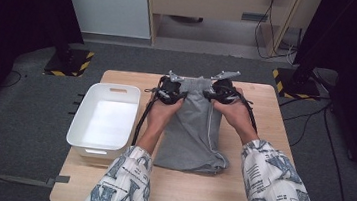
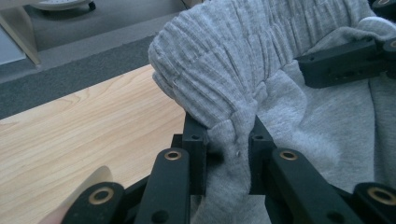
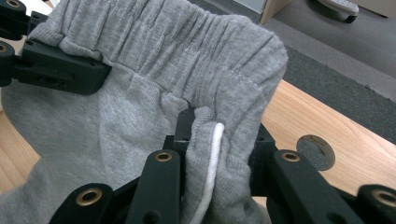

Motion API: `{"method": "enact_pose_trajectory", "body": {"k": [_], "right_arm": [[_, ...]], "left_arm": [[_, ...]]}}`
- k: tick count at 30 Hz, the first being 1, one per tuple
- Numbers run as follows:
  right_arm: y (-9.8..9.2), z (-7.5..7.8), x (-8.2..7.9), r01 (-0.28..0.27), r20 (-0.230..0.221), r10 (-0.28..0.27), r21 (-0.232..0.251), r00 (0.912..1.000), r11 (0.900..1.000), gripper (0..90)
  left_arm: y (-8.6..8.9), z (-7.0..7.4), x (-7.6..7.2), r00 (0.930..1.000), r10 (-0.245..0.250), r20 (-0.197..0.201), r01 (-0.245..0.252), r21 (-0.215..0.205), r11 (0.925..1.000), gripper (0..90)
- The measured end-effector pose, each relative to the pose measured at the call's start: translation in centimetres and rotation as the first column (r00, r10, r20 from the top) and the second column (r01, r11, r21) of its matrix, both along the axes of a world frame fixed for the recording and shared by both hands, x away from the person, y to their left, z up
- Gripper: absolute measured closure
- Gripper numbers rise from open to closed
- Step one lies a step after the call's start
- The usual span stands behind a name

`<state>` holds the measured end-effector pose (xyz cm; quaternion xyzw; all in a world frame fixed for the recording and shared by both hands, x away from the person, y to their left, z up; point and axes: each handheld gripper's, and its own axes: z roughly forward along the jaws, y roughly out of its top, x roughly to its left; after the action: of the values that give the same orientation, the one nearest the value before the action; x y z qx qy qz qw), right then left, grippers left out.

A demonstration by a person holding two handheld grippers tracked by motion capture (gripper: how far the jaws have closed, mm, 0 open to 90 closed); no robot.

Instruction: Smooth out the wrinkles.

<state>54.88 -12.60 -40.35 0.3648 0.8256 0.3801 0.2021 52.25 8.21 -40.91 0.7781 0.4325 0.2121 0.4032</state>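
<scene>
A pair of grey sweat shorts [image 1: 191, 132] with a white side stripe lies folded lengthwise on the wooden table [image 1: 257, 189], waistband at the far end. My left gripper [image 1: 171, 93] is shut on the left end of the elastic waistband [image 2: 219, 70], with cloth bunched between its jaws [image 2: 227, 140]. My right gripper [image 1: 221, 94] is shut on the waistband's right end [image 3: 224, 56], a white cord [image 3: 212, 158] pinched in with the fabric [image 3: 219, 140]. Both grippers hold the waistband a little off the table. The other gripper's jaw [image 2: 345, 63] [image 3: 56, 70] shows across the cloth in each gripper view.
A white plastic bin [image 1: 104, 120] stands empty on the table's left side. The table's far edge lies just beyond the grippers, with grey carpet [image 1: 22, 129] around it. A round hole [image 3: 315, 152] sits in the tabletop near the right gripper. Black tripod bases with yellow stripes [image 1: 70, 61] stand behind.
</scene>
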Motion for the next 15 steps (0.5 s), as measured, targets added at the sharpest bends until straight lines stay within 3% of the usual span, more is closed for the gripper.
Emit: {"method": "enact_pose_trajectory", "body": {"k": [15], "right_arm": [[0.4, 1.1, -0.5, -0.009, 0.03, 0.009, 0.002, 0.9995, 1.0, 72.2]], "left_arm": [[0.5, 1.0, -0.7, 0.9996, 0.005, 0.027, -0.004, -0.005, 1.0, 75.4]]}}
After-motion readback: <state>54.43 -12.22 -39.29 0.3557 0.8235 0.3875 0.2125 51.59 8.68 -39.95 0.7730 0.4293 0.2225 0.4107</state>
